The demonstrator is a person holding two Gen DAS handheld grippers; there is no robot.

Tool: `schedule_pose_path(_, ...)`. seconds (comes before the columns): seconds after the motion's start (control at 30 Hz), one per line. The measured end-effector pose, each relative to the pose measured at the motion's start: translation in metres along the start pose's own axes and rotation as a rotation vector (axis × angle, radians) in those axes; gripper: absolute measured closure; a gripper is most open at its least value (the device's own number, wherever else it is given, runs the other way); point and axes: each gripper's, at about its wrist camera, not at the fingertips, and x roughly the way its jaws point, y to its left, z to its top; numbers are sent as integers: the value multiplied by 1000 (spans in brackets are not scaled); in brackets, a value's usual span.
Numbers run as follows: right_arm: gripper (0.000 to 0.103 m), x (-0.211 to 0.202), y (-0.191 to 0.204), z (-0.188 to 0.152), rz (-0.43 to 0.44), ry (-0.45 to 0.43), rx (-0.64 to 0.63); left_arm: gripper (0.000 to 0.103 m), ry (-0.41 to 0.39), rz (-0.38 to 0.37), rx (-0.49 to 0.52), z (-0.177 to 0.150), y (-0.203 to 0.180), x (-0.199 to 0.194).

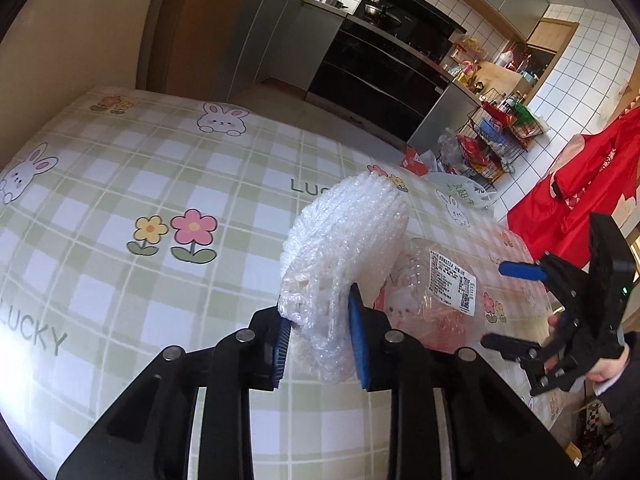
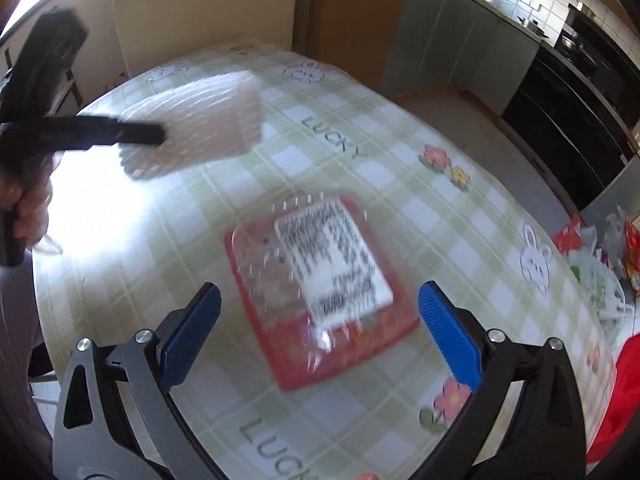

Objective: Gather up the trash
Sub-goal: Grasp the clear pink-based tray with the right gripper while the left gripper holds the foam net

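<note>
My left gripper (image 1: 320,340) is shut on a wad of white bubble wrap (image 1: 344,248) and holds it above the checked tablecloth (image 1: 160,184). The wrap also shows, blurred, in the right wrist view (image 2: 200,124) with the left gripper (image 2: 140,134) on it. A clear plastic container with a white printed label (image 2: 332,264) lies on a red base on the table; it also shows in the left wrist view (image 1: 444,284). My right gripper (image 2: 320,332) is open, with its blue pads on either side of the container and just short of it. It shows at the right in the left wrist view (image 1: 500,304).
A white plastic bag (image 1: 468,192) and red packaging lie on the floor past the table's far edge. A wire rack (image 1: 504,132) with goods stands by the tiled wall. Red cloth (image 1: 580,200) hangs at the right. Kitchen cabinets and an oven (image 1: 380,60) stand behind.
</note>
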Motion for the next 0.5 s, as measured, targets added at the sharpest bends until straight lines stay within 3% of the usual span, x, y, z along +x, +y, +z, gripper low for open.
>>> schedule_pose_path(0.1, 6, 19, -7, 18, 47, 35, 51, 77, -16, -7, -40, -15, 7, -16)
schedule_pose_path(0.33, 6, 51, -10, 40, 18, 84, 71, 77, -50, -18, -91, -40, 16, -38)
schedule_pose_path(0.4, 6, 56, -22, 40, 10, 86, 155, 77, -57, -19, -97, -46, 16, -44)
schedule_pose_path(0.5, 5, 67, -40, 27, 101, 125, 337, 77, -65, -21, -117, -54, 17, -53)
